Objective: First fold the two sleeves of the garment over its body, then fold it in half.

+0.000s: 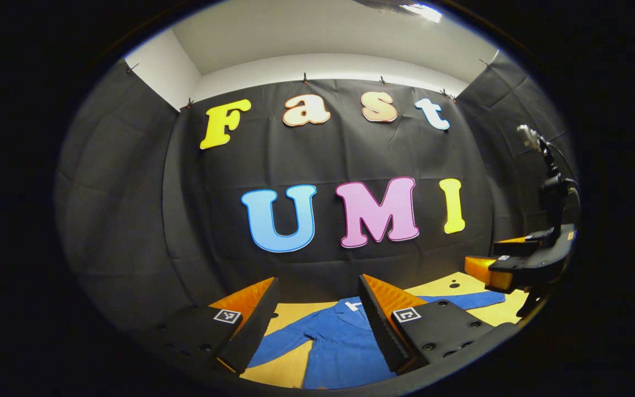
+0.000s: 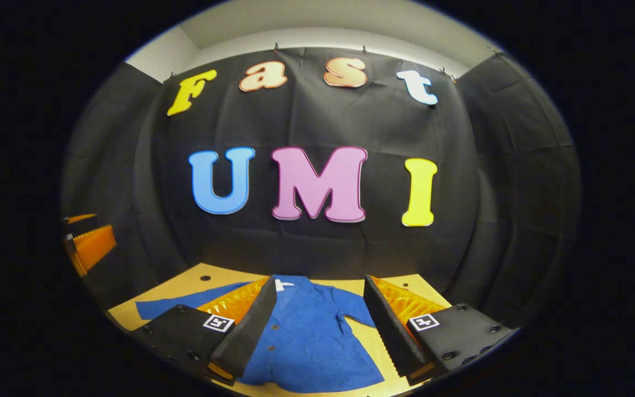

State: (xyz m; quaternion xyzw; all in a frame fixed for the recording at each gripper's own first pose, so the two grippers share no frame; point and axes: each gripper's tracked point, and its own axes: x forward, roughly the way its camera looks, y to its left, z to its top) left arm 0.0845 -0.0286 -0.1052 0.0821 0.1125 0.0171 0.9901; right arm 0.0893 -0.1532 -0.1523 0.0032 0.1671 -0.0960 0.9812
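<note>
blue garment [image 2: 312,336] flat on yellow table [image 2: 196,278]

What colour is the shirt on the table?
Blue. The shirt shows best in the right gripper view.

The shirt [image 2: 312,342] is blue, with a collar, a white neck label and a buttoned front. It lies flat and face up on the table [image 2: 185,284], collar toward the booth wall. In the right gripper view it occupies the lower centre of the frame, one sleeve [image 2: 185,302] extending to the left. In the left gripper view the sleeves spread toward lower left and right.
</note>
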